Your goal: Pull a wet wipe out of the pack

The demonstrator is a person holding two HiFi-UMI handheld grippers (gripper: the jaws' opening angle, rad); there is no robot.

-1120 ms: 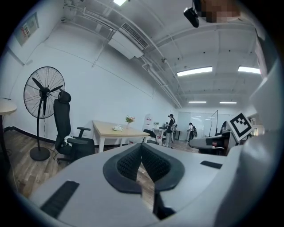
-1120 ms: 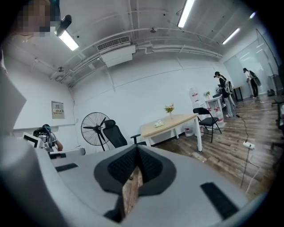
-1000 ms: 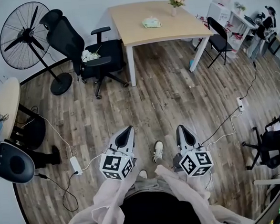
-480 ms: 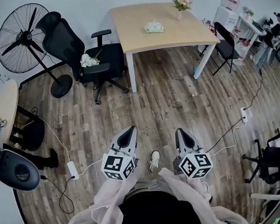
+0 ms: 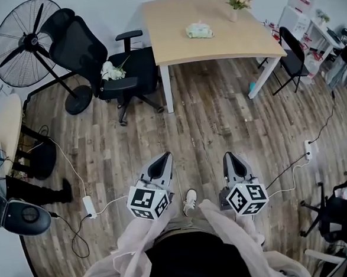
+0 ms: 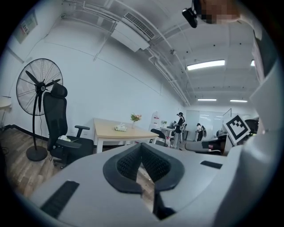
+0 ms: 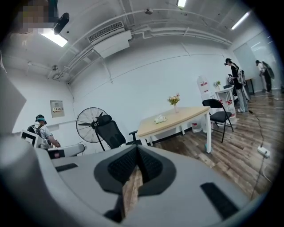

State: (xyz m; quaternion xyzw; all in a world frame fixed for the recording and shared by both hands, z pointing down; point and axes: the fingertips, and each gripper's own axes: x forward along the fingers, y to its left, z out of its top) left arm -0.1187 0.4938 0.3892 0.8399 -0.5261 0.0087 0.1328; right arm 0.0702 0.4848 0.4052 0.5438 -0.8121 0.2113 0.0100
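The wet wipe pack (image 5: 200,30), pale green, lies on the far light-wood table (image 5: 173,43), well away from both grippers. It shows small in the left gripper view (image 6: 120,128) and the right gripper view (image 7: 159,119). My left gripper (image 5: 163,159) and right gripper (image 5: 230,157) are held side by side over the wood floor, pointing towards the table. Each is shut with nothing between its jaws, as the left gripper (image 6: 141,146) and right gripper (image 7: 136,148) show in their own views.
A black office chair (image 5: 124,70) and a standing fan (image 5: 28,47) stand left of the table. A flower vase (image 5: 235,6) sits on it. A folding chair (image 5: 292,52) is at the right. Cables and a power strip (image 5: 88,206) lie on the floor.
The person has walked forward with both grippers. The table and wipe pack sit lower and nearer in the head view. Both grippers stay shut.
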